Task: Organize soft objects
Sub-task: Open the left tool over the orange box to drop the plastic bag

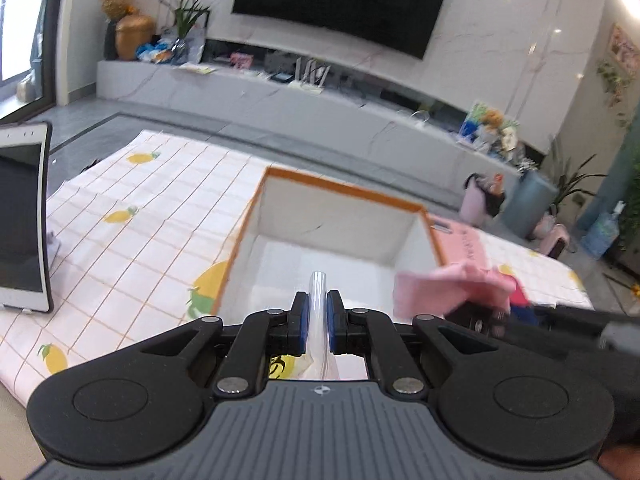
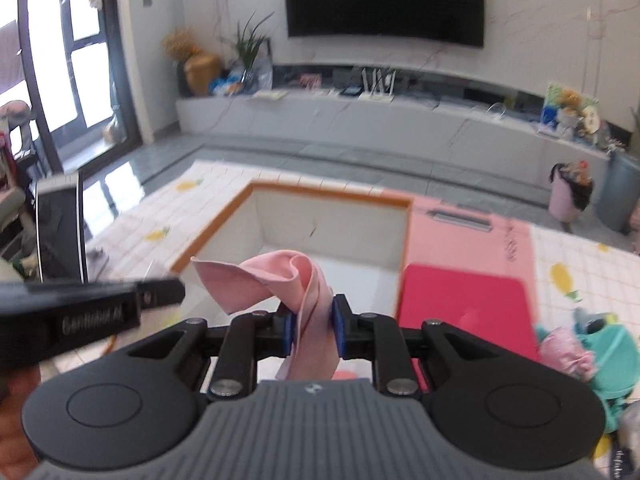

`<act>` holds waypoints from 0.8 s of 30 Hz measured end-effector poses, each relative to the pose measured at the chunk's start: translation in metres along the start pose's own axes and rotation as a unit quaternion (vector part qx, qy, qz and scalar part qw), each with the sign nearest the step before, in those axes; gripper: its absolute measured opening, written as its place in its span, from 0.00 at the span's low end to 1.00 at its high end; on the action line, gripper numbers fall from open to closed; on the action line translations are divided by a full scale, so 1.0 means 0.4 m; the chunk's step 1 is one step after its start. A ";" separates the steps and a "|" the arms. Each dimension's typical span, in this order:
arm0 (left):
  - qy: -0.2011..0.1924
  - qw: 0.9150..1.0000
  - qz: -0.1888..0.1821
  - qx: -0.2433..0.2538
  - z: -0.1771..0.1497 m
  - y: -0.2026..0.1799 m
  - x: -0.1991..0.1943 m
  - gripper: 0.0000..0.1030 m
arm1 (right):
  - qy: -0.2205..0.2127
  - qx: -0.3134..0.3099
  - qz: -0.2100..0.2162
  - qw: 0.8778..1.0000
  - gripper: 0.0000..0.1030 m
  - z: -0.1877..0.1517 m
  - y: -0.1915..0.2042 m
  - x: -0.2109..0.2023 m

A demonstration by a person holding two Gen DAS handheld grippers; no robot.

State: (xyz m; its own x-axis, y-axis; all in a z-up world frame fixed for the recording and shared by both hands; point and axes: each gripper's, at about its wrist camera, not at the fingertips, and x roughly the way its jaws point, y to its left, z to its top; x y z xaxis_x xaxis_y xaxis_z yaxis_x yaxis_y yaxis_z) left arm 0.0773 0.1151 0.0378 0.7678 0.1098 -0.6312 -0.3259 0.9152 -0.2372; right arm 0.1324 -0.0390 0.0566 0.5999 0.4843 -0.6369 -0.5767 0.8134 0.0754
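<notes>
An open white box with an orange rim (image 1: 344, 190) (image 2: 332, 196) stands on the lemon-print cloth. My left gripper (image 1: 317, 312) is shut on a clear plastic bag (image 1: 319, 320), just in front of the box's near edge. My right gripper (image 2: 314, 322) is shut on a pink cloth (image 2: 280, 280) and holds it above the box's near side. The pink cloth also shows in the left wrist view (image 1: 444, 290), at the box's right. The left gripper body appears at the left in the right wrist view (image 2: 92, 312).
A pink lid (image 2: 472, 236) and a red mat (image 2: 464, 312) lie right of the box. A heap of soft teal and pink things (image 2: 584, 352) sits at the far right. A tablet (image 1: 22, 216) stands at the left. A TV unit runs along the far wall.
</notes>
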 end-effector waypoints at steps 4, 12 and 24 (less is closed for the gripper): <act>0.026 1.000 0.005 0.003 -0.009 0.014 0.039 0.09 | 0.013 -0.002 0.008 1.000 0.18 -0.027 -0.002 0.047; 0.032 0.999 0.015 0.036 0.010 -0.027 0.107 0.09 | 0.024 -0.061 0.020 0.998 0.18 -0.064 0.019 0.080; 0.048 0.972 0.215 0.078 -0.017 -0.058 0.184 0.24 | 0.039 -0.035 0.038 0.998 0.18 -0.079 -0.025 0.090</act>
State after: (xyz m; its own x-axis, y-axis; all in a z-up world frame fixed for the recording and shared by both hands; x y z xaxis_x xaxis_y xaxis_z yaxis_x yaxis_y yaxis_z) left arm 0.1375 0.0994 -0.0082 0.5219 0.4646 -0.7154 -0.5113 0.8417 0.1737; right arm 0.1421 -0.0400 0.0086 0.5090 0.5148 -0.6899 -0.6583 0.7492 0.0733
